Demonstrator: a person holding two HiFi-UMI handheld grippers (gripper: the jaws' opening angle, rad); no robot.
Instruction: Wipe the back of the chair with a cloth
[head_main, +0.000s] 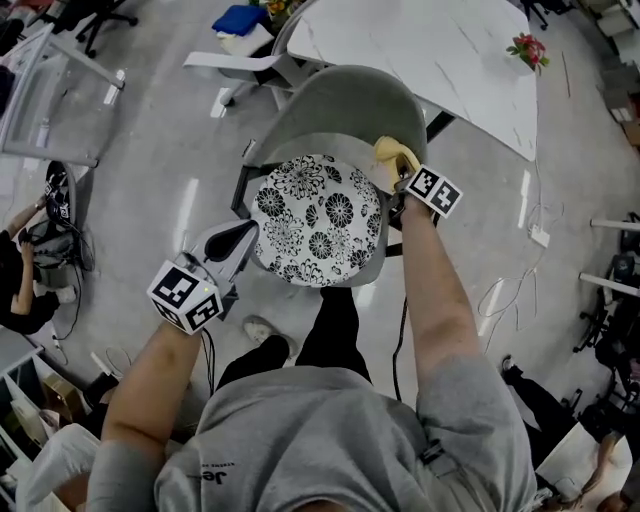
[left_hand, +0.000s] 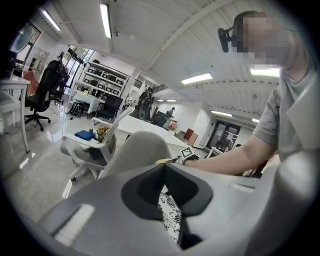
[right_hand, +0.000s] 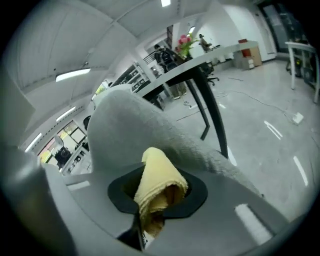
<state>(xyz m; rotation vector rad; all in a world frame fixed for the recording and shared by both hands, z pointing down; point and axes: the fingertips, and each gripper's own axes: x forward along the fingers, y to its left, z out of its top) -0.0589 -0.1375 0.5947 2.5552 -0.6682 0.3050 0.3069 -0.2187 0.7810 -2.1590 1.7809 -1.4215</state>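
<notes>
Two tongs are in use, one in each of our hands. Our right tongs (head_main: 400, 172) are clamped on the one yellow cloth (head_main: 388, 153). It is bunched into a roll so that a thick, soft fold sticks out past the tips. That fold sits at the right edge of the grey chair back (head_main: 340, 105), low down near the seat, and looks to be touching it. We judge this is the contact the wiping calls for.

Our left tongs (head_main: 240, 240) are pressed together with nothing between them. They hang just beside the left edge of the seat cushion (head_main: 315, 220); whether they touch it we cannot tell. They seem parked there to stay clear of the wiping side, or perhaps to steady the chair.

Counting outward, we see one cloth, one chair in front of us and one flowered seat cushion on it. Past the chair back stands one white table (head_main: 440, 50). One bunch of pink flowers (head_main: 527, 48) sits near its right edge. One second pale chair (head_main: 250, 62) stands off its left edge.
</notes>
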